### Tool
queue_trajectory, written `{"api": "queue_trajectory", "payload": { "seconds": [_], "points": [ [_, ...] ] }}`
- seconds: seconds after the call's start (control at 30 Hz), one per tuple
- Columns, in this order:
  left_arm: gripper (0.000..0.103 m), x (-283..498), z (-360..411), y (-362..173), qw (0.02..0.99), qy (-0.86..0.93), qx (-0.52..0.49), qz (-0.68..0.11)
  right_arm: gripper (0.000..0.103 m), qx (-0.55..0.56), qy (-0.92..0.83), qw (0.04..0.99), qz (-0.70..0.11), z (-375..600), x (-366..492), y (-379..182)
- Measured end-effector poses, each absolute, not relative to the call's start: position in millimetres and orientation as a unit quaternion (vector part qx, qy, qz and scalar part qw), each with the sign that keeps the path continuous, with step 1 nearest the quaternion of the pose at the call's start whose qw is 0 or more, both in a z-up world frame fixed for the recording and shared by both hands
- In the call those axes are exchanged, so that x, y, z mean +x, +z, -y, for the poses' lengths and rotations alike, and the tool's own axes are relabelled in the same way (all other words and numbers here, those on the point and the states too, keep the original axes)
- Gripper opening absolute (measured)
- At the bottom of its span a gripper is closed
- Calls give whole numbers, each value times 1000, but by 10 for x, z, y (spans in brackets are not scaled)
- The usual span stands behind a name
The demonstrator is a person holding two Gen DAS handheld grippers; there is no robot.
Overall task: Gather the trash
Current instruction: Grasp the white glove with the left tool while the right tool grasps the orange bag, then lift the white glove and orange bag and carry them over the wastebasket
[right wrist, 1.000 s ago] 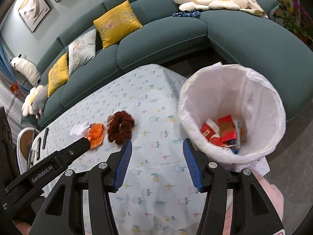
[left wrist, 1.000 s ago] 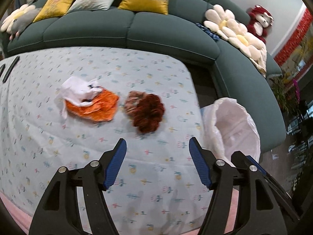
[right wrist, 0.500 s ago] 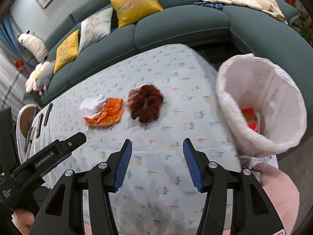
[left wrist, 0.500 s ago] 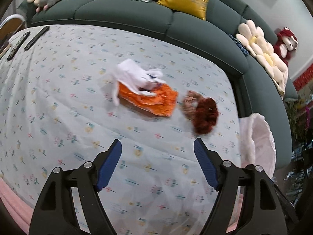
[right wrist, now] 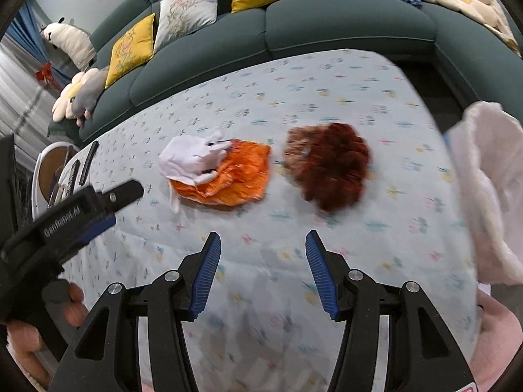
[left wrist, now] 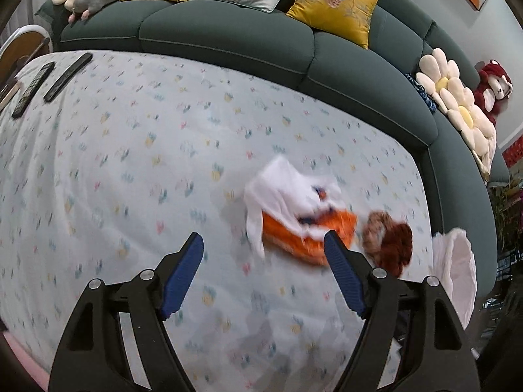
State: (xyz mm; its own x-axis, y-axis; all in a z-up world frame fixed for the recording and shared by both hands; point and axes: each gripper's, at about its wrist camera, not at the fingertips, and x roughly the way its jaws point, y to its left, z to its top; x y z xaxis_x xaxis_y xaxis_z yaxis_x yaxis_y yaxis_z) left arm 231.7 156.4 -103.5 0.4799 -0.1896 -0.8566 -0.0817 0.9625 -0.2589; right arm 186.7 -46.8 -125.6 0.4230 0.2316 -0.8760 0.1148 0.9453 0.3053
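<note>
1. The left gripper (left wrist: 263, 261) hangs over the table with its blue-padded fingers spread wide and nothing between them; its right fingertip overlaps the near edge of the orange wrapper (left wrist: 307, 233) in the left wrist view, though whether it touches cannot be told.
2. The right gripper (right wrist: 261, 254) is also wide open and holds nothing, poised above bare tablecloth (right wrist: 327, 75) just short of the trash.
3. A crumpled white tissue (right wrist: 191, 156) lies on top of the orange wrapper (right wrist: 235, 176), covering its left part.
4. Just beside that pile, to the right and not touching it, sits a dark red-brown crinkled ball (right wrist: 330, 163), possibly a paper flower or wrapper; blur hides the detail.
5. A white bin liner (right wrist: 483, 196) rises at the table's right edge, near the brown ball.
6. The left gripper's body appears at the lower left of the right wrist view, carrying white lettering that reads roughly "GenRoboAI" (right wrist: 62, 219); the letters are slightly blurred.
7. Two dark remote controls (left wrist: 49, 78) lie at the table's far left corner.
8. Behind the table runs a dark green sofa (left wrist: 228, 39) with yellow cushions (left wrist: 333, 3), flower-shaped pillows (left wrist: 454, 98) and a red plush bear (left wrist: 493, 85).
</note>
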Motion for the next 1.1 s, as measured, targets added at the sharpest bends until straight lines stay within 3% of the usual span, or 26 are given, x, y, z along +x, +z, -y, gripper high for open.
{"api": "queue_trajectory", "payload": {
  "seconds": [0.13, 0.27, 0.37, 0.4, 0.5, 0.77, 1.1],
  "points": [
    [71, 2625, -1543, -1096, 848, -47, -128, -513, 53, 164, 37, 822, -544, 307, 2197, -1371],
    [59, 2877, -1525, -1246, 835, -65, -128, -531, 53, 163, 37, 816, -553, 191, 2472, -1507],
    [44, 2990, -1511, -1383, 825, -73, -130, -544, 50, 157, 34, 812, -561, 135, 2622, -1641],
    [34, 3018, -1510, -1437, 820, -77, -133, -551, 47, 158, 33, 810, -564, 132, 2652, -1681],
    [23, 3027, -1516, -1554, 811, -86, -140, -561, 33, 156, 30, 800, -579, 117, 2708, -1832],
    [15, 2768, -1528, -1599, 809, -89, -154, -560, 21, 157, 41, 803, -573, 210, 2543, -1852],
    [10, 1972, -1419, -1505, 806, -86, -147, -567, 20, 167, 60, 786, -593, 360, 1742, -1796]
  ]
}}
